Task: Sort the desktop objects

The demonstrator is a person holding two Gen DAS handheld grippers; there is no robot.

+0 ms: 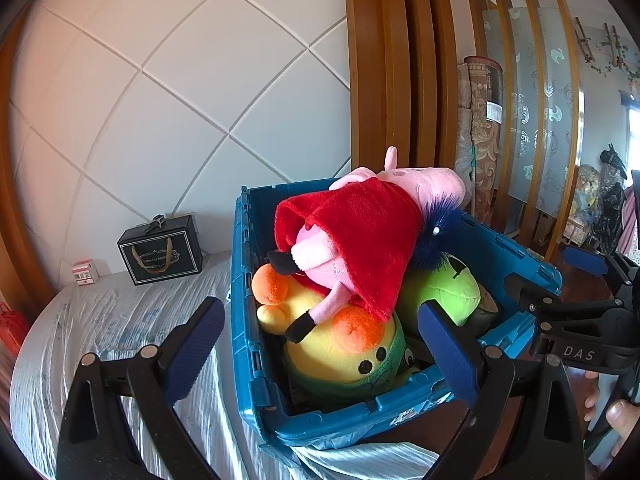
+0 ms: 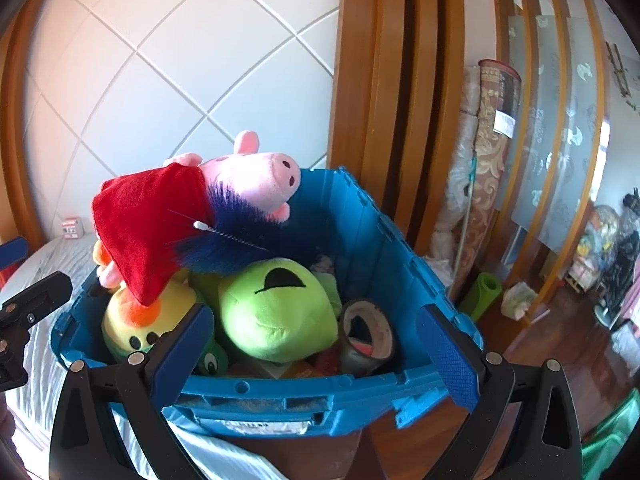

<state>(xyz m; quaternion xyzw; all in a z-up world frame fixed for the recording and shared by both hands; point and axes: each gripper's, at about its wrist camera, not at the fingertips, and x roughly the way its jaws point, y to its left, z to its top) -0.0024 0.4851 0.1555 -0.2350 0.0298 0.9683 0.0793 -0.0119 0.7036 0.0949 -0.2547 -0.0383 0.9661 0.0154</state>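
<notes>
Setting: white tiled wall, wood panels, table (image 1: 120,320) under a silvery cloth.
Bin: blue crate (image 2: 360,396) at the table's edge, heaped with plush toys.
Top toy: pink pig in red dress (image 2: 160,216), lying across the pile beside a blue bristle brush (image 2: 236,236).
Left gripper (image 1: 320,344): jaws apart, empty, above the crate.
Right gripper (image 2: 316,348): jaws apart, empty.
Handling: likely light, soft, squashy (pinch the dress or body).
Hidden: crate's lower contents; a tape-like roll (image 2: 368,336) is partly buried.
</notes>
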